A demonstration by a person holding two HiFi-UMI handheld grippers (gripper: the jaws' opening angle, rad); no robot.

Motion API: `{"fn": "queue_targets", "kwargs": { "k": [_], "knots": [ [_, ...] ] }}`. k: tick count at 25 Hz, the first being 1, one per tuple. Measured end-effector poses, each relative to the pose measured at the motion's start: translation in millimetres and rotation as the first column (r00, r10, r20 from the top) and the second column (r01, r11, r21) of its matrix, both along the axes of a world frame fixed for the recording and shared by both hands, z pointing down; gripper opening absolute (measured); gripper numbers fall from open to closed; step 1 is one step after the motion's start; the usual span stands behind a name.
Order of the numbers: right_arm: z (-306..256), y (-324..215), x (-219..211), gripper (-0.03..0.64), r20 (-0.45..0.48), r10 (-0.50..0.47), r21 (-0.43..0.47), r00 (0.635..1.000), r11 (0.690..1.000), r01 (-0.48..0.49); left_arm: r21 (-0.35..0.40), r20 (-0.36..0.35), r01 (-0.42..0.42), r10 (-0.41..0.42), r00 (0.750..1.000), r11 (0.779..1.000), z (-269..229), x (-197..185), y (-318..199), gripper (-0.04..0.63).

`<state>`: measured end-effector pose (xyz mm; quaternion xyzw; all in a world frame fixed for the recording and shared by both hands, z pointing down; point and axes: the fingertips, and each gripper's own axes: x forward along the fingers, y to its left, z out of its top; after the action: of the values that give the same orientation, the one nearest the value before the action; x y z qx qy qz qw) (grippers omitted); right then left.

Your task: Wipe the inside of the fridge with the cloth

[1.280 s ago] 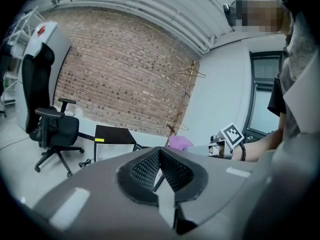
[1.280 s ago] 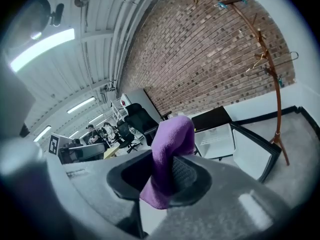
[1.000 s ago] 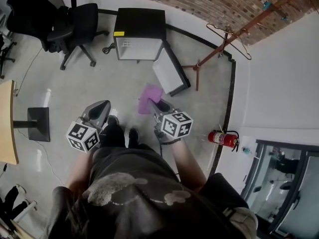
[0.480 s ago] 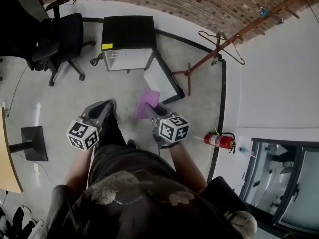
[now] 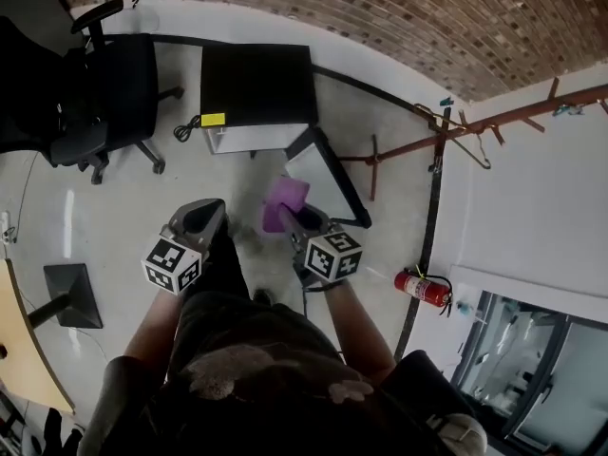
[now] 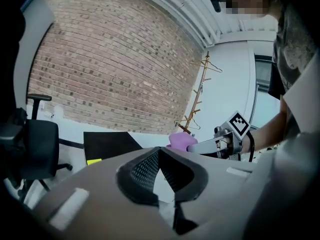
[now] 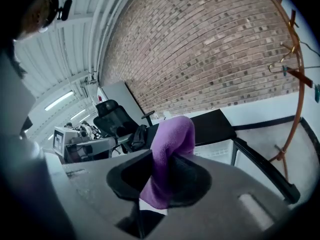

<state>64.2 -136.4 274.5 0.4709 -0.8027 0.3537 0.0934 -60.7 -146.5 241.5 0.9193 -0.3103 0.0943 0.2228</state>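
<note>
Standing short of the open fridge, cloth in the right gripper.

Right gripper (image 5: 302,218) jaws pinch a purple cloth (image 7: 169,151), which humps up between the pads; left gripper (image 6: 160,151) jaws pressed together at the tips, nothing between them; both held side by side over the grey floor (image 5: 114,217). Fridge (image 5: 256,85), low and black-topped, sits far against the brick wall, its door (image 5: 328,180) swung open to the right; cloth held near the door, outside the fridge; black office chair (image 5: 114,84) left of the fridge; red fire extinguisher (image 5: 424,288) near right.

Grey floor (image 5: 114,207) bears a black fridge (image 5: 255,88), office chair (image 5: 104,93), fire extinguisher (image 5: 424,289).
</note>
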Motion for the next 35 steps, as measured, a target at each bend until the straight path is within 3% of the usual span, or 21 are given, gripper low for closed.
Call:
{"fn": "queue_targets", "kwargs": {
  "k": [7,15,23,29,35],
  "knots": [
    [39.0,-96.6,-12.0,0.075,-0.038,0.105,-0.032,0.994,0.994,-0.106,0.001,0.003,-0.075,0.075,0.997,0.997,27.7,-11.6,-105.6,0.017],
    [86.6,-174.2,-26.8,0.075,-0.074,0.106,-0.053,0.992,0.992,-0.110,0.000,0.001,-0.084,0.084,0.996,0.996,72.5,-17.5,-183.2,0.017],
    [185.3,-166.8,-40.6,0.075,-0.053,-0.025,-0.093,0.998,0.996,0.020,-0.015,0.000,0.013,-0.013,1.000,1.000,146.1,-15.9,-177.9,0.017],
    [256.6,-154.0,-43.2,0.075,-0.018,-0.092,-0.070,0.996,0.993,0.091,-0.001,-0.014,0.105,-0.105,0.994,0.995,224.3,-17.5,-157.0,0.017],
    [317.3,-168.2,-40.7,0.075,0.003,-0.139,0.009,0.990,0.990,0.139,0.047,-0.052,0.001,0.001,0.999,0.999,286.1,7.3,-141.5,0.017]
  ]
}}
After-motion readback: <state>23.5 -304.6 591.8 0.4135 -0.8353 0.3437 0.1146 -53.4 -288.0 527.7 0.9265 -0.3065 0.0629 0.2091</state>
